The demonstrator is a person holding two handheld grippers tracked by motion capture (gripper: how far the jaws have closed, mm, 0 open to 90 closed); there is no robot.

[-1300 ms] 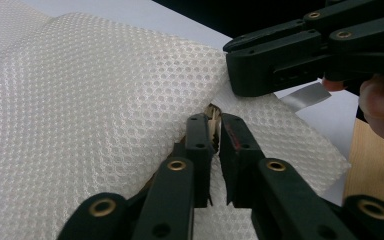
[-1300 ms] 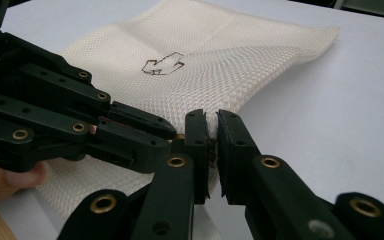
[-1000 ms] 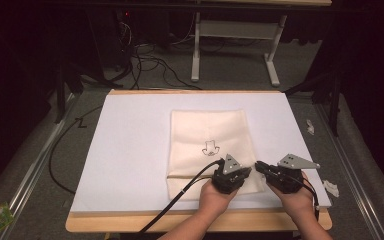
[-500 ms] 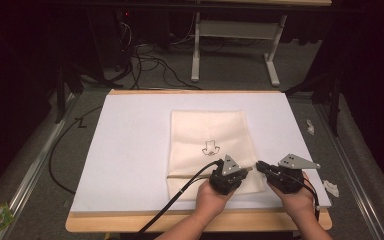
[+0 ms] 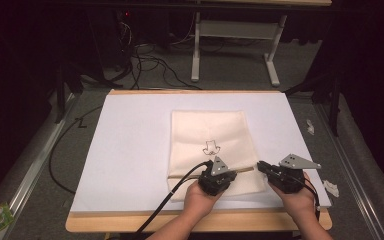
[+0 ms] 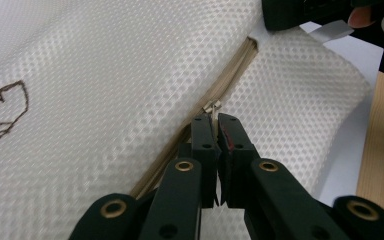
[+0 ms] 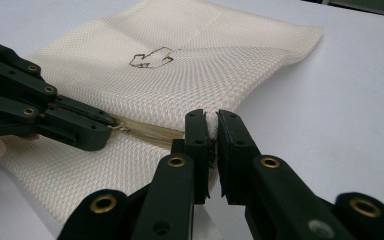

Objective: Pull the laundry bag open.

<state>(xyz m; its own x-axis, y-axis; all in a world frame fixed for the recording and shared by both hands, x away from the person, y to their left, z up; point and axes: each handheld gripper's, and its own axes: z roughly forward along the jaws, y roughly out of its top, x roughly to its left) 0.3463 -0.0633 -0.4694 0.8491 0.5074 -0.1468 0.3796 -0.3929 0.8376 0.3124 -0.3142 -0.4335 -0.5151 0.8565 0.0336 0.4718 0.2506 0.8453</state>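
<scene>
Left gripper (image 6: 215, 131) pinches the zipper pull (image 6: 213, 106), right gripper (image 7: 211, 135) clamps the mesh bag's (image 5: 207, 135) right edge; next, slide the pull along steadily.

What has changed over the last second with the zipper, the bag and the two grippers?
The left gripper, shut on the zipper pull, has slid along the zipper toward the right gripper, closing the gap between the two. The right gripper has kept its place, clamped on the edge of the mesh bag at the zipper's end. The bag lies where it lay on the white sheet.
</scene>
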